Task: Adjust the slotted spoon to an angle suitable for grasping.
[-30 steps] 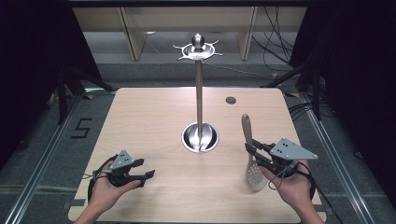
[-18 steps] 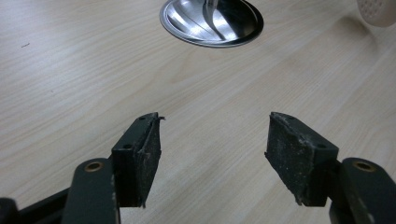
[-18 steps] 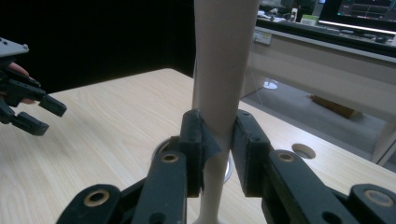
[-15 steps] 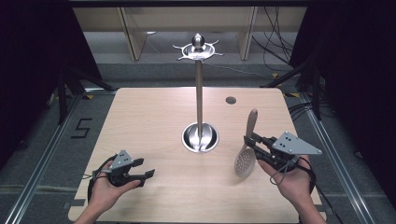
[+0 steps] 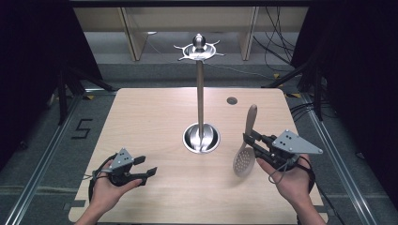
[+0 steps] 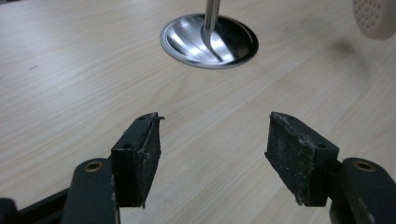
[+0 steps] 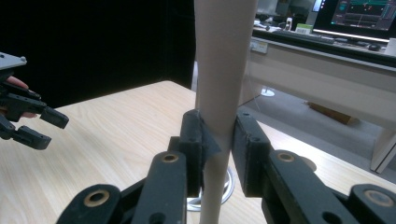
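Note:
A beige slotted spoon (image 5: 244,161) hangs tilted above the right part of the wooden table (image 5: 150,117), head down and handle (image 7: 224,56) up. My right gripper (image 5: 248,139) is shut on the handle, with a pad pressed on either side (image 7: 219,140). A metal stand (image 5: 200,98) with a round base (image 6: 208,39) and a hooked top ring (image 5: 199,49) rises at the table's middle. My left gripper (image 5: 146,165) rests low at the front left, open with nothing between its pads (image 6: 215,140). The spoon's head (image 6: 376,18) is at that view's top right.
A small dark hole (image 5: 232,100) lies in the table behind the spoon. Metal rails run along the floor on both sides. A desk with a monitor (image 7: 364,14) stands beyond the table's right edge.
The right gripper has lifted the spoon off the table; its head swung up and to the left, toward the stand's base. The left gripper has kept still.

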A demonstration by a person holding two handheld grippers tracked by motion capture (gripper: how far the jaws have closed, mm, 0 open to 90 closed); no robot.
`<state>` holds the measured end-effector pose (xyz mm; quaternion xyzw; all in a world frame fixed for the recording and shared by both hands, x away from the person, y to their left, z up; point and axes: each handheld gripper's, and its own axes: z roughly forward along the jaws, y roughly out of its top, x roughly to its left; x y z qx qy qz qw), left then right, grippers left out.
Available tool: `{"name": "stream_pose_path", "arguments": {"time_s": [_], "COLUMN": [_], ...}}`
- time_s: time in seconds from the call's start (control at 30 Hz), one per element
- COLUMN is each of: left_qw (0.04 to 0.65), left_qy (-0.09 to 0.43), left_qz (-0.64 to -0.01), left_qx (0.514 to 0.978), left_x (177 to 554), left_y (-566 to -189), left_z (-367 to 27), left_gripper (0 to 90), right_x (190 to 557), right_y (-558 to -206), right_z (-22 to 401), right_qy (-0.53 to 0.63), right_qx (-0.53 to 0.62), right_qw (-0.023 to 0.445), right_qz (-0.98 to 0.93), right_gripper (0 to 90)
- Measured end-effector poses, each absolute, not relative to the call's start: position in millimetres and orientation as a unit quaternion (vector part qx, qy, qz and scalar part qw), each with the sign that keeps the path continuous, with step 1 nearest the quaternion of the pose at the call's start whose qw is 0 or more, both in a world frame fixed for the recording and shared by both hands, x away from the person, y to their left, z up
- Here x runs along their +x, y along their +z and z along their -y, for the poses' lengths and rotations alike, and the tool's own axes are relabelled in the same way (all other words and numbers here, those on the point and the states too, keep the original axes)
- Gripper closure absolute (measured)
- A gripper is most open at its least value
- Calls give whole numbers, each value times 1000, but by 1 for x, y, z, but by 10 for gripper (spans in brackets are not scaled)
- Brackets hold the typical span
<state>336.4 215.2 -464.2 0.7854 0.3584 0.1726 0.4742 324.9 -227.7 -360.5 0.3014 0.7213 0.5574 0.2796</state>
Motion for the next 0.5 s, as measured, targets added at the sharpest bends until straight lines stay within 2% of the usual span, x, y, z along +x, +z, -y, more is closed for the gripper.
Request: {"name": "stream_pose_path", "arguments": {"time_s": [0.03,0.13,0.27,0.33,0.5], "left_qw": [481,506,541,564,583], "left_qy": [173,172,168,165,166], "left_qz": [-361,-355,-339,-314,-279], "left_qx": [780,767,751,745,745], "left_x": [337,341,344,348,351], "left_y": [-461,-447,-420,-397,-367], "left_z": [-213,-206,-190,-173,-144], "left_gripper": [341,337,337,341,356], "right_x": [327,325,326,325,325], "right_y": [-360,-358,-356,-357,-358], "right_z": [228,225,222,218,212], "right_qy": [557,557,556,559,553], "right_qx": [290,310,296,301,301], "right_qw": [298,284,293,282,280], "right_qz": [-719,-716,-719,-719,-725], "right_gripper": [757,757,757,757,757]}}
